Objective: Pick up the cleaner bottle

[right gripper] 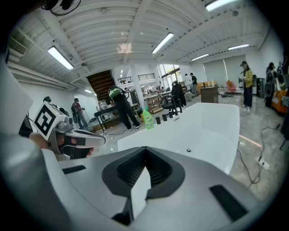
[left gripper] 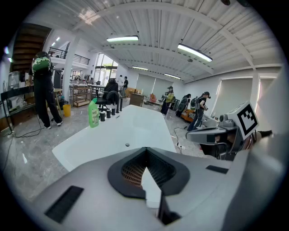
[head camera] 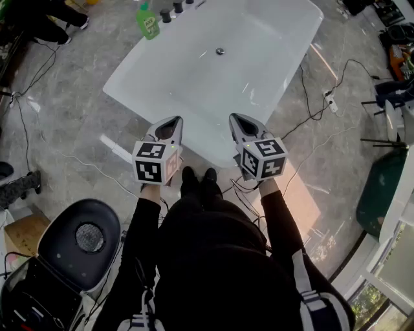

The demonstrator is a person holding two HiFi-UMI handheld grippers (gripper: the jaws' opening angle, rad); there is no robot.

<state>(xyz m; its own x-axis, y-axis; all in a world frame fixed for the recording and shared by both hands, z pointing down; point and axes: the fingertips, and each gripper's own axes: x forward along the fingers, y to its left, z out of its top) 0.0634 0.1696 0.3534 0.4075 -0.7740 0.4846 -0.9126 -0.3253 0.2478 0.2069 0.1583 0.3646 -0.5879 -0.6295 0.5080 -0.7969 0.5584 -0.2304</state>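
Cleaner bottle (head camera: 147,21): we see 1 green bottle standing upright on the tub's far rim, well ahead of both pairs of fingers and to the left of the left pair. Nothing touches it.
Dark fittings (head camera: 169,13): just right of the bottle on the same rim, well ahead of the fingers.
Left gripper (head camera: 169,124): we find its 2 fingers pressed together with nothing between them, tips over the tub's near end.
Bathtub (head camera: 272,39): white. Its drain (head camera: 220,51) lies ahead of the fingers, between the 2 pairs.
Right gripper (head camera: 242,123): its 2 fingers are also together and hold nothing, level with the left pair and apart from it.
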